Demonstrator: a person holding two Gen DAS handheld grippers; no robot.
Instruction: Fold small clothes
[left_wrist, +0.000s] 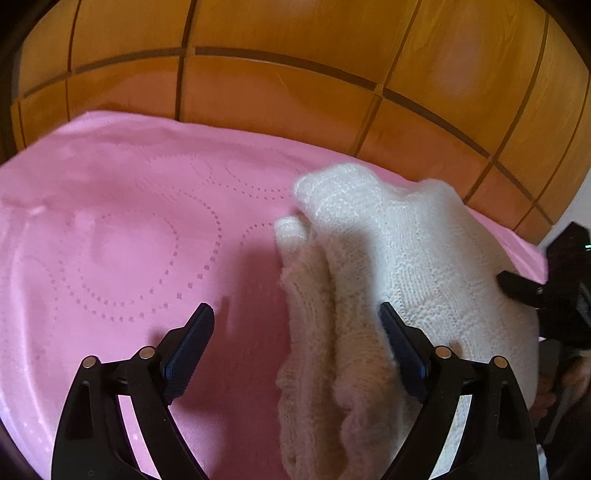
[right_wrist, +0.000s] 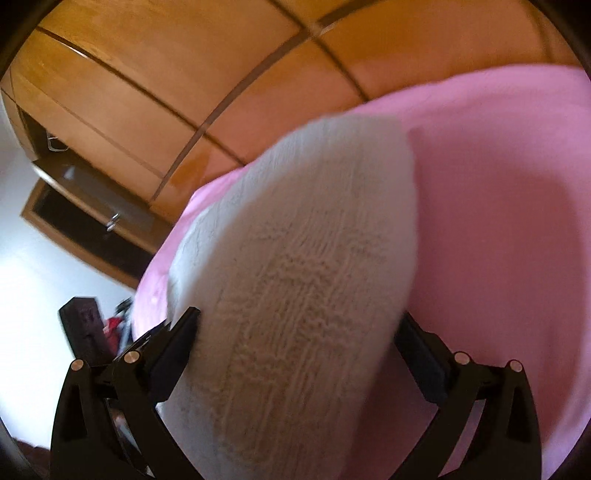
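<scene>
One white knitted sweater (left_wrist: 399, 266) lies bunched on one pink bedspread (left_wrist: 110, 240), toward three o'clock of it, before wooden wardrobe doors (left_wrist: 295, 74). The left gripper (left_wrist: 295, 332) has its two fingers spread, a fold of knit between them unpinched. The right gripper (right_wrist: 299, 332) likewise: two fingers spread wide, straddling the sweater.
</scene>
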